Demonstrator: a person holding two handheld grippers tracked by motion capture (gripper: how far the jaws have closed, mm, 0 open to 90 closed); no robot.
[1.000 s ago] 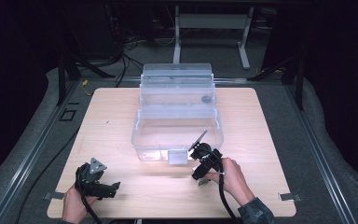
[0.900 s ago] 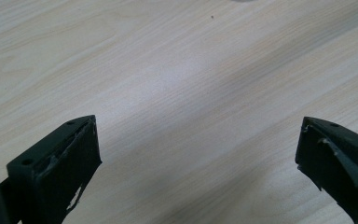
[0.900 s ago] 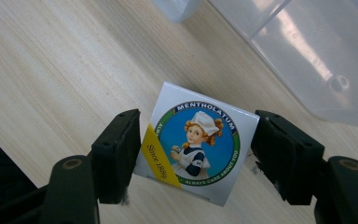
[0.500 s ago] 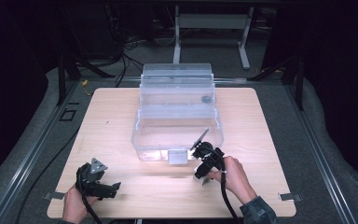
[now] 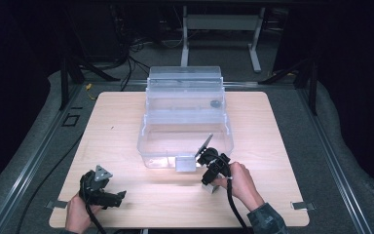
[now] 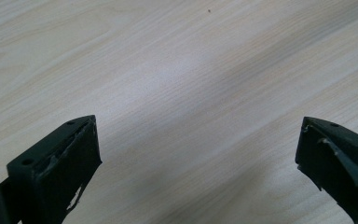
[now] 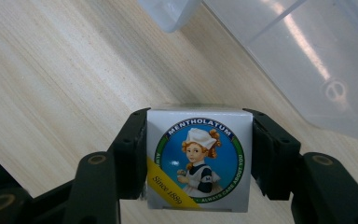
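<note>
gripping a small white cardboard box printed with a round blue mentholatum emblem of a nurse, the right claw has a jaw pressed against each side of it; the jaws have just been closing in on the box, and the pads now sit flush on its two side walls. in the right claw view the box stands just above the pale wooden counter, printed face toward the camera, with a yellow band reading "since 1889" across its lower left corner. just beyond it lies the near wall of the clear plastic storage bin, close but not touching the box.

from the high view the right claw is near the front right corner of the clear bin, the hand behind it resting low over the counter. the bin sits around the middle of the counter, with a second clear tier stepped up behind it.

the left claw rests at the near left corner of the counter, well apart from the bin and the box. in the left claw view its jaws are spread wide and released, with bare wood grain between them.
</note>
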